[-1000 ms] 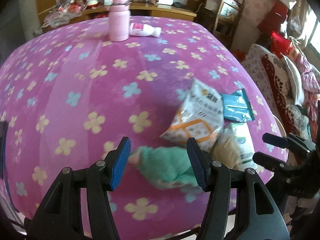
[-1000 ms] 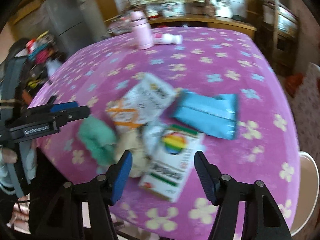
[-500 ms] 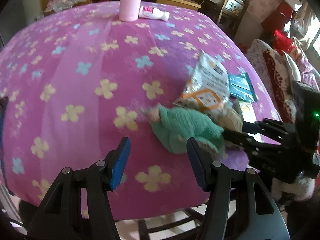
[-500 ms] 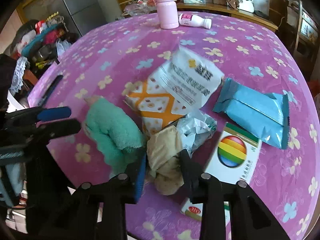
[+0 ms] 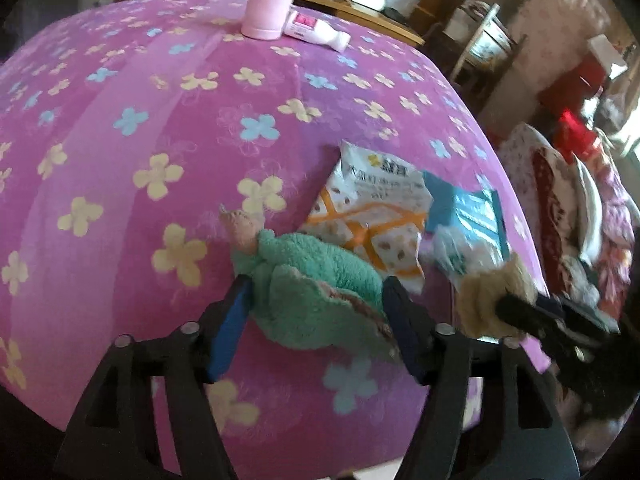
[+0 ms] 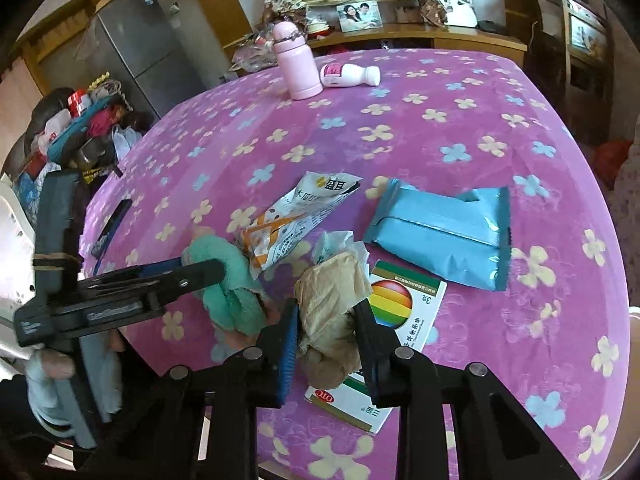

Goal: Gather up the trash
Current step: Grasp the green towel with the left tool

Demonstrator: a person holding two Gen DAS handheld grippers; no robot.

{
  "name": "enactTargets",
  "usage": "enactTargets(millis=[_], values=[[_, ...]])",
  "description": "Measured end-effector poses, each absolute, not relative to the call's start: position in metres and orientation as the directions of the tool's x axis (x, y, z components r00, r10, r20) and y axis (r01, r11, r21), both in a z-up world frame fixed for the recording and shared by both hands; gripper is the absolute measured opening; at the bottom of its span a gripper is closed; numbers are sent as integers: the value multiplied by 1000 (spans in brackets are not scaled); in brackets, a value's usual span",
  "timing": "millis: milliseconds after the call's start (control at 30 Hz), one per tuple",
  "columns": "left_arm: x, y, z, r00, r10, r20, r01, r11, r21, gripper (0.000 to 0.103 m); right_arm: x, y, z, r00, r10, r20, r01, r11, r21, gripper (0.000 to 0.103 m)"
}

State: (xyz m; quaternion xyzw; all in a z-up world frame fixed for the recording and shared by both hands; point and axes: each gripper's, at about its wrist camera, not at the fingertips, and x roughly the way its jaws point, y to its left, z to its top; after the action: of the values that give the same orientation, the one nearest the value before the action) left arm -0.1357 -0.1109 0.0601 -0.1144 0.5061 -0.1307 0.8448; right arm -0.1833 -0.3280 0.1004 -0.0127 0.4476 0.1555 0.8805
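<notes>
The right gripper (image 6: pixel 326 340) has just been closing and now pinches the crumpled tan paper wad (image 6: pixel 332 300) at the table's (image 6: pixel 440 120) six o'clock edge. At the wad's nine o'clock, the left gripper (image 5: pixel 316 300) has just been opening, its jaws spread around the green fuzzy cloth (image 5: pixel 316 284) without squeezing it.

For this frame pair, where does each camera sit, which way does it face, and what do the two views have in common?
Left wrist: on the left gripper, angled down over the near table edge; its fingers flank the green cloth, and its jaws have just been opening.
Right wrist: on the right gripper, looking down and across the table; its jaws, which have just been closing, pinch the beige crumpled paper. A hand shows at left.
Shared: both grippers, green cloth, beige paper, snack bag, blue packet, pink bottle.
</notes>
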Motion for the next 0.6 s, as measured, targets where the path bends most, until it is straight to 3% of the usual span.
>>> enactTargets(millis=[67, 233, 267, 367, 533, 600], values=[[-131, -118, 56, 470, -307, -827, 71, 948, -311, 84, -184, -330, 102, 554, 264, -790, -288, 951, 116, 27], [-121, -126, 43, 473, -241, -848, 48, 968, -248, 84, -187, -338, 105, 558, 276, -782, -286, 949, 131, 27], [-122, -123, 43, 479, -249, -842, 54, 965, -256, 72, -188, -340, 106, 558, 286, -779, -287, 947, 142, 27], [-123, -113, 45, 468, -271, -841, 91, 961, -260, 60, -192, -348, 112, 541, 361, -760, -310, 925, 219, 26], [-131, -97, 58, 460, -295, -838, 138, 956, -260, 56, -190, -359, 103, 532, 270, -803, -264, 953, 146, 27], [-133, -92, 64, 468, -293, -833, 147, 956, -254, 56, -191, -369, 103, 541, 247, -804, -229, 963, 142, 38]])
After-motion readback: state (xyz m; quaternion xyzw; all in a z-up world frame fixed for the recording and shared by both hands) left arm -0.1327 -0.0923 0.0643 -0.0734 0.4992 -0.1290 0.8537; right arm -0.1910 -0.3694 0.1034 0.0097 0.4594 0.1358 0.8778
